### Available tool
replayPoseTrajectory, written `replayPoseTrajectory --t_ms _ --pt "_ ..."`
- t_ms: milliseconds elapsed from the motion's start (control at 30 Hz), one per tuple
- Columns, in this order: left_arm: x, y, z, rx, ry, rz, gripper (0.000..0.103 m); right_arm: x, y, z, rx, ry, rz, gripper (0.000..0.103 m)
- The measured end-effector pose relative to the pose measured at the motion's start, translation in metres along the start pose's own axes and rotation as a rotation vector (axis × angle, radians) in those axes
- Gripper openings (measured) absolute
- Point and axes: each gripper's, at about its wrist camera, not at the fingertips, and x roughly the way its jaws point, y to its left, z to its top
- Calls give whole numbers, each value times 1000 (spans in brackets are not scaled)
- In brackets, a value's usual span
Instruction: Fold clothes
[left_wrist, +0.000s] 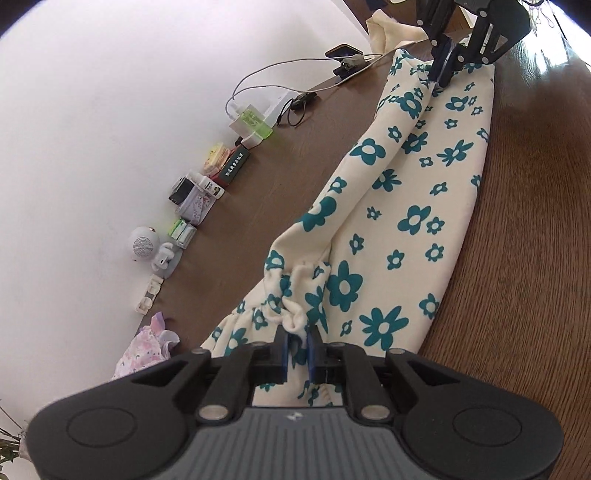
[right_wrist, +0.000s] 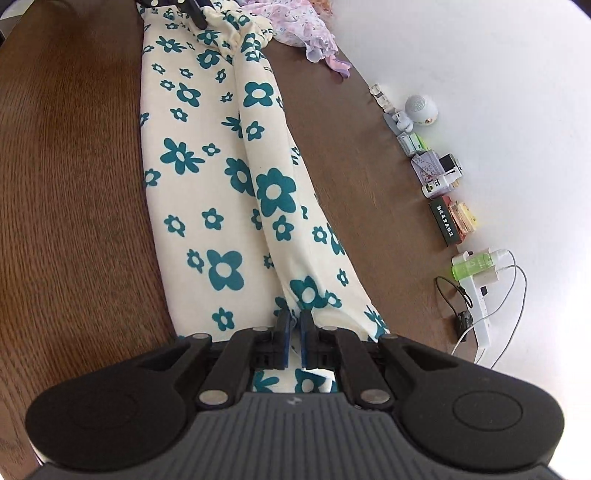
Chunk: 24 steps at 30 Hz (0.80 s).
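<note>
Your left gripper pinches the gathered waistband of the flowered trousers, its jaws nearly closed on a bunch of cream cloth. Your right gripper clamps the far leg end. The trousers lie stretched lengthwise between them on the brown wooden table, beside a lilac garment.

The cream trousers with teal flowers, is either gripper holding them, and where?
Both. The left gripper pinches the gathered waistband of the cream flowered trousers; the right gripper pinches the leg-hem end.
</note>
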Motion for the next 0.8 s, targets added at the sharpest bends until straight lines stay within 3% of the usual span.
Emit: replayPoseTrajectory --t_ms 100,167,233,300,333,367,400,567,600,633,700,800 --pt "-5 10 2 -54 -17 -20 20 -12 -8 4 113 -70 20 13" --pt "-6 17 4 -80 -24 -28 46 -21 -16 11 200 -134 43 26" --pt "-4 20 7 -84 -20 -37 53 -22 -16 26 253 -197 68 36" --pt "5 24 9 -76 9 -58 53 -16 -18 46 267 -231 102 36" --pt "10 27 10 -71 26 -70 48 -13 -18 55 271 -246 119 36" --pt "14 30 12 -57 42 -77 15 -7 -17 65 266 -248 132 36" --pt "17 33 13 -41 55 -82 4 0 -15 74 253 -241 137 36" --pt "-14 24 26 186 -56 65 3 26 -10 96 257 -188 138 35" --pt "-23 15 24 237 -77 89 3 26 -10 93 269 -186 138 32" --pt "-32 6 21 285 -96 109 3 26 -10 91 281 -183 138 22" --pt "-40 -10 12 313 -79 62 3 23 -8 84 294 -178 129 14" --pt "-30 -27 -3 297 -18 37 3 18 0 75 282 -167 129 14"
